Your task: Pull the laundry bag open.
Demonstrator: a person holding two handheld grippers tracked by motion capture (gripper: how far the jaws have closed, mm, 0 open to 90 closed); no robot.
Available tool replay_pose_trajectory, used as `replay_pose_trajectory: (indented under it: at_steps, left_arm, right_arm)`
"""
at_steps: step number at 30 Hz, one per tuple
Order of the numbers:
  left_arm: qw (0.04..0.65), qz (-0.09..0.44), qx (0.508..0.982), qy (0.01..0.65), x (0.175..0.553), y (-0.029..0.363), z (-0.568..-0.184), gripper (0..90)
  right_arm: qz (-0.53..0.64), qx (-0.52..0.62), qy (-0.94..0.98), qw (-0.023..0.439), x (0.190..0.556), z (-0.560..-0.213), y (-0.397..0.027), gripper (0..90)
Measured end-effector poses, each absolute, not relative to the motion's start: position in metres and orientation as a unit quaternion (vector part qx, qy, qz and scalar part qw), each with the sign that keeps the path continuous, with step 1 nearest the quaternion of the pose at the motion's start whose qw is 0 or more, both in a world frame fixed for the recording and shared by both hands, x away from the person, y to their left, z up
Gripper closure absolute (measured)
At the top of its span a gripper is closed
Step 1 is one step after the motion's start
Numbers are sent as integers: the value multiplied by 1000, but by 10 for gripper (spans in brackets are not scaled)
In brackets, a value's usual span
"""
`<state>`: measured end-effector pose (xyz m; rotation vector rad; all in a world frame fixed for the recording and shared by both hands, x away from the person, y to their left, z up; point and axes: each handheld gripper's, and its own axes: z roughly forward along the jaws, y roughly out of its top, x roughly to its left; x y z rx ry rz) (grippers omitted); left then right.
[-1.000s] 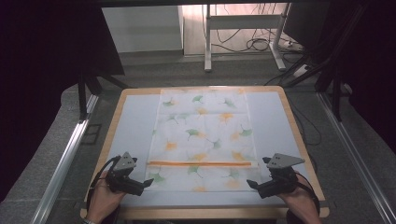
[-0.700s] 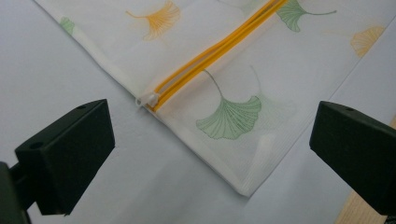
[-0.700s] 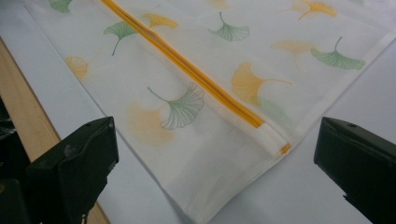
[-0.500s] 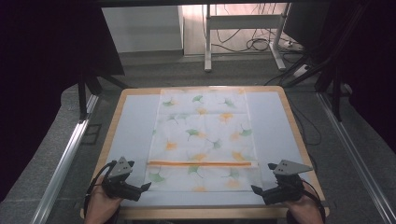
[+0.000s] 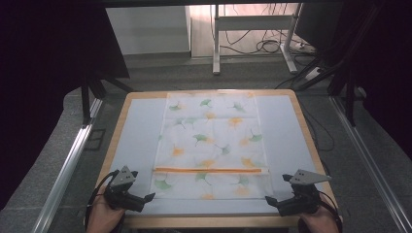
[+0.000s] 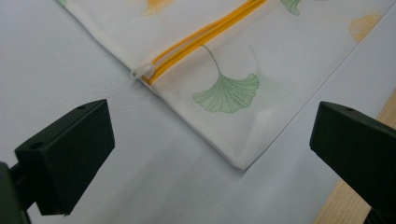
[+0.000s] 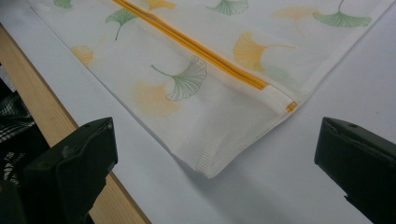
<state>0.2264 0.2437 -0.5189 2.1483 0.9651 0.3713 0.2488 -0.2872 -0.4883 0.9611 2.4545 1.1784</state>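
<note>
While the mesh bag lies flat mid-frame on the table, long axis running up the picture, its near corners sit just ahead of the left gripper and right gripper, jaws spread wide, empty.

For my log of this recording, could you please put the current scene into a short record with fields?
Item: mesh laundry bag with ginkgo-leaf print, flat on the white mat
Zipper: orange zipper, closed, pull at the bag's left end
Left gripper: open, off the bag, pointed at its near left corner
Right gripper: open, off the bag, pointed at its near right corner
</note>
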Motion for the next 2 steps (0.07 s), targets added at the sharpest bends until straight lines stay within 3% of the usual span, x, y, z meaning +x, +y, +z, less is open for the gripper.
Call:
replay_pose_trajectory:
  at_steps: [2]
  left_arm:
    - [364, 145, 840, 375, 227, 242, -519, 0]
  right_arm:
    - [402, 331, 845, 126, 249, -489, -287, 0]
